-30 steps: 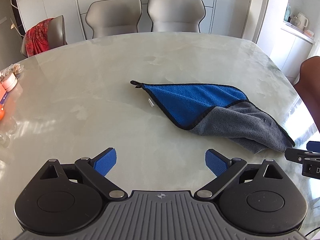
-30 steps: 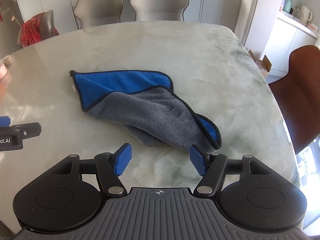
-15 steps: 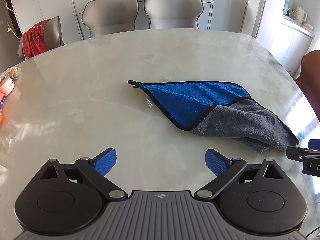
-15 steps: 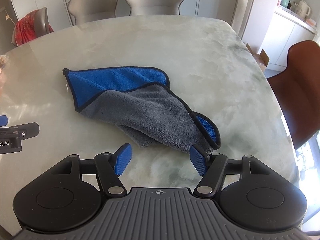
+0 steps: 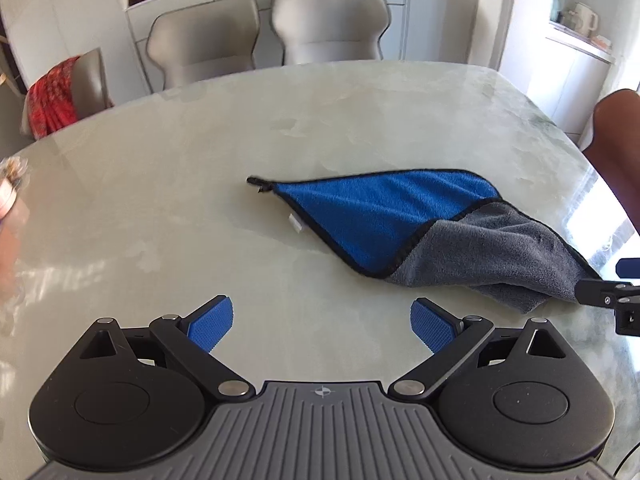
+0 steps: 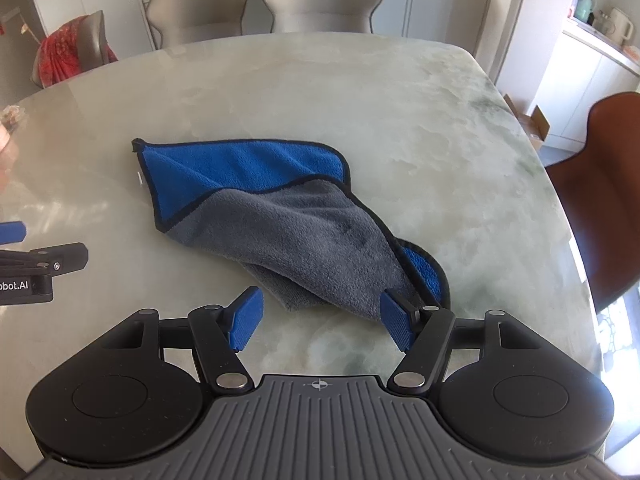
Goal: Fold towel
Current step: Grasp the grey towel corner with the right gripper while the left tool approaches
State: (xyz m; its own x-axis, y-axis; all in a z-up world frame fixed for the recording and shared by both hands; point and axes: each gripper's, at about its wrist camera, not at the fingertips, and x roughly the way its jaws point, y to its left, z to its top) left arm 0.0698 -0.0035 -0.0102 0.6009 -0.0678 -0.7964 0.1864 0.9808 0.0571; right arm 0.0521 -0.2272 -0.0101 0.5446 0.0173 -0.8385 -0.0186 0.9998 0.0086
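Observation:
A blue and grey towel with black trim lies crumpled on the marble table, its grey side partly turned over the blue. In the right wrist view the towel lies just ahead, and its near grey corner reaches the right fingertip. My left gripper is open and empty, short of the towel and to its left. My right gripper is open and empty at the towel's near edge. The right gripper's tip also shows at the left wrist view's right edge.
Two grey chairs stand at the table's far side, and one holds a red cloth. A brown chair stands at the right. Small items lie at the table's left edge.
Both grippers have shifted slightly relative to the towel, which appears a bit nearer in the right wrist view. Both stay open. The towel has not moved.

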